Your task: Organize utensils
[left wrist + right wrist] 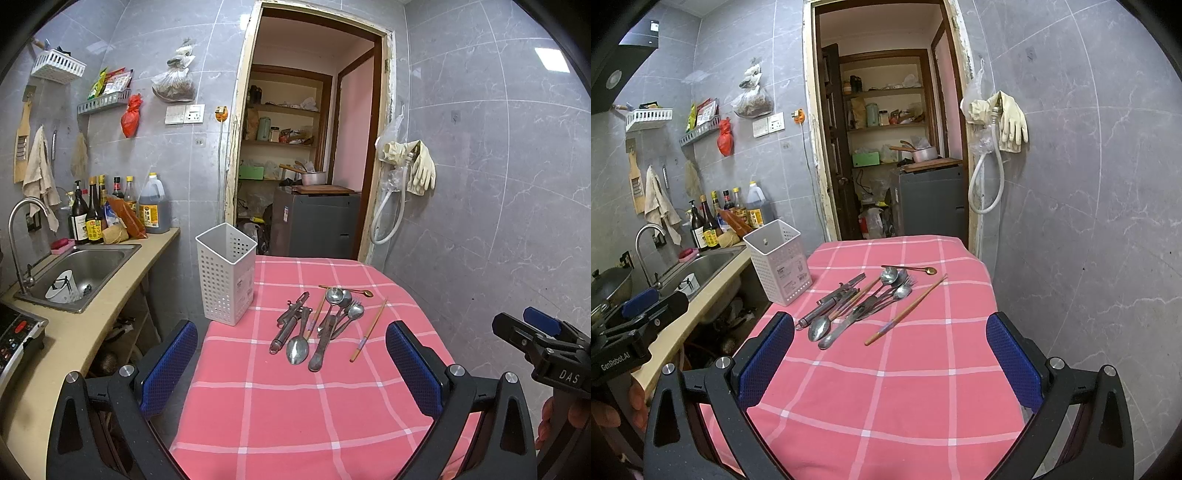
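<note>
A white perforated holder [226,273] is stood upright at the table's far left corner on the pink checked cloth [280,406]; nothing can be seen inside it. Just beside it, a heap of utensils [317,321] is laid mid-table: one peeler [290,321], several overlapping steel spoons and a fork, not countable with certainty, one gold spoon [347,290], and two wooden chopsticks, one [368,330] lying apart. The left gripper [291,363] and right gripper [890,356] are both held wide, empty, above the near cloth.
</note>
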Tool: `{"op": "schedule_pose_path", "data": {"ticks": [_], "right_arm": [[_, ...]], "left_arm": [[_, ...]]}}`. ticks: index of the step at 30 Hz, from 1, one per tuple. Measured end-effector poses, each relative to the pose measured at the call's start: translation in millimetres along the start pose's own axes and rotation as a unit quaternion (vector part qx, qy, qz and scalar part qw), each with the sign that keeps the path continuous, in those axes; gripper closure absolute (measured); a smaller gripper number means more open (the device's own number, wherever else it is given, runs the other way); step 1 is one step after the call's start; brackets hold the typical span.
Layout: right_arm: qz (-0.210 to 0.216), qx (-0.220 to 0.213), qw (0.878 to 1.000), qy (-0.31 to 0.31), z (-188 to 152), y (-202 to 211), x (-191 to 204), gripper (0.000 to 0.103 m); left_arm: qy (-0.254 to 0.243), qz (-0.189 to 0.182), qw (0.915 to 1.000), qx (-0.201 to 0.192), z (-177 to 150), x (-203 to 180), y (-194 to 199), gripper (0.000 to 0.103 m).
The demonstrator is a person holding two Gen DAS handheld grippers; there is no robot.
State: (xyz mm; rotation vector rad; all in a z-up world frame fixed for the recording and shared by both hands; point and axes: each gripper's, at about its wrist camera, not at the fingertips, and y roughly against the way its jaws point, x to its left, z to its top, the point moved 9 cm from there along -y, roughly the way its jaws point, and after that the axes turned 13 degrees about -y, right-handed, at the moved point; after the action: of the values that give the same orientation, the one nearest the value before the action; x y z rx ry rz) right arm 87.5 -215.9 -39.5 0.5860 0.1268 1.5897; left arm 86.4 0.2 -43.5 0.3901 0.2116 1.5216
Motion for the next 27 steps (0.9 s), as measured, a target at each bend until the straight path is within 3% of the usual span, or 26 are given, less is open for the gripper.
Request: {"op": "schedule_pose_path", "data": {"ticks": [27], "right_arm": [[-0.001,0.003,1.000,-0.002,-0.6,-5.9,3.1,0.001]], "left_arm": [[0.000,-0.001,1.0000,0.004,-7.8,-1.7,-5.0,0.000]]}}
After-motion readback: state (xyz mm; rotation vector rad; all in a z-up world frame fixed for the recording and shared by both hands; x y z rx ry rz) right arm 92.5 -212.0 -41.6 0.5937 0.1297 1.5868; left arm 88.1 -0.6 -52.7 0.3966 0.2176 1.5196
